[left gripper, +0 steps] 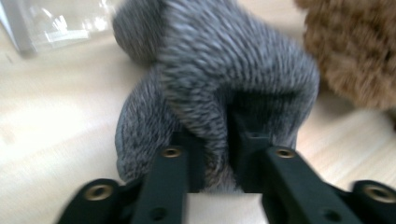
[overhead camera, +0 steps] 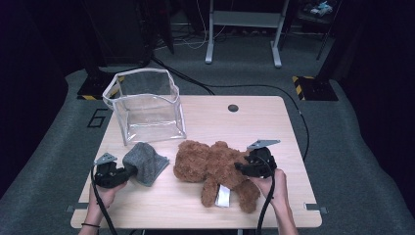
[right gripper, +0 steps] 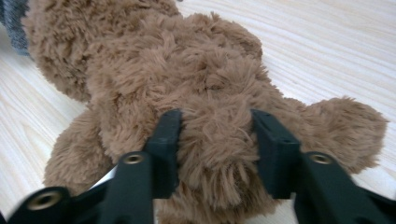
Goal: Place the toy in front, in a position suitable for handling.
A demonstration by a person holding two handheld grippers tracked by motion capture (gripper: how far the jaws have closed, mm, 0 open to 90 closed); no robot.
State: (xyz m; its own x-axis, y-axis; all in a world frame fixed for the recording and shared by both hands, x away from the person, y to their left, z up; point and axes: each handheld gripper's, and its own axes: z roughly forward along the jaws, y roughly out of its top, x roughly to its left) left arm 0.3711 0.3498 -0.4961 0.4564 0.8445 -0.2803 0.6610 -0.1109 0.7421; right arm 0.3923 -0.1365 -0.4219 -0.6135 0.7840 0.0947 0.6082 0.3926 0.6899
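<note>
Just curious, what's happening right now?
Left tool pinching grey knit cloth. Right tool clamped on brown teddy bear. Clear bin behind, unobstructed.

Left gripper view is blurring all over: grey knitted cloth is smearing, its top is getting cut by the upper edge, and its fold is hiding the jaw tips. Clear plastic bin is showing as a blurred corner, cropped at the top left. Teddy bear is running off the right edge there. In the right gripper view fur is swallowing the pad faces, and the bear's head is going past the top left edge. In the high view the right gripper is covering part of the bear's body; white tag print is too small to read; both forearms are being cropped at the bottom edge.
</note>
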